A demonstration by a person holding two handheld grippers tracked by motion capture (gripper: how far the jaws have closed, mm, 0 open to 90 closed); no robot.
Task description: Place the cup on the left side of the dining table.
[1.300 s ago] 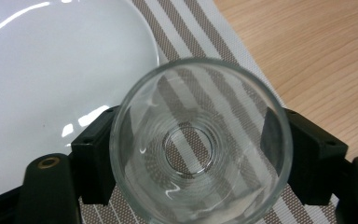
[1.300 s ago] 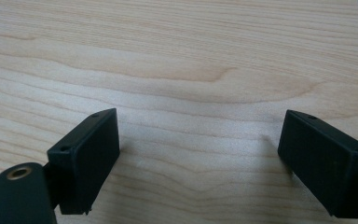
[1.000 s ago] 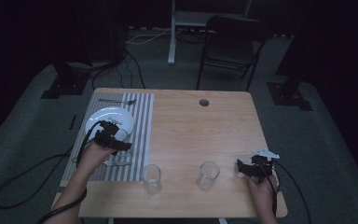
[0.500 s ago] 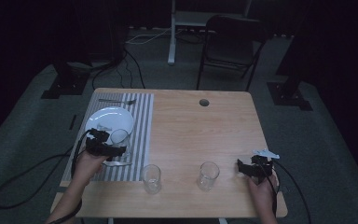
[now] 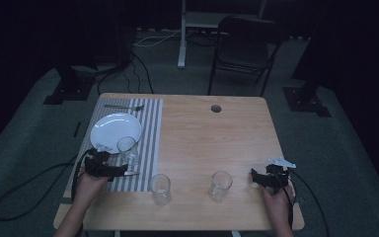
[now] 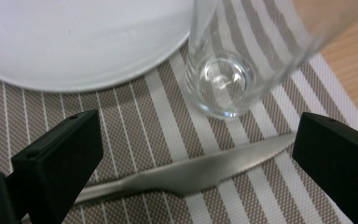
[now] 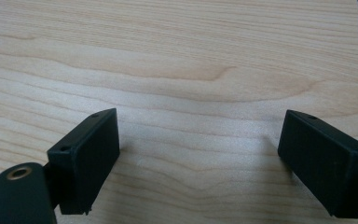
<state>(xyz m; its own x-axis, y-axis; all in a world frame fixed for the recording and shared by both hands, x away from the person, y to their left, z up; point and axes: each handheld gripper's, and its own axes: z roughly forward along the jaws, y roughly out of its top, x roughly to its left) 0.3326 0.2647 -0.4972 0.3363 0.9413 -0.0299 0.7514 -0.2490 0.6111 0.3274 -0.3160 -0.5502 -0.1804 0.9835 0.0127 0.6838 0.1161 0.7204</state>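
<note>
High view, left gripper [image 5: 121,170] on striped placemat [image 5: 150,123], glass [image 5: 127,150] just beside plate [image 5: 116,129], right gripper [image 5: 254,178] on bare table [image 5: 217,138]; left gripper view, jaws just opened wide, nothing between the pads, knife [image 6: 191,175] below glass [image 6: 223,79]; right gripper view, jaws spread, empty.

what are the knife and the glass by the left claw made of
Knife: seemingly steel, a brushed grey sheen with a soft reflection. Glass: clear glass or possibly plastic; the mat's stripes show through its wall and its thick base glints.
</note>
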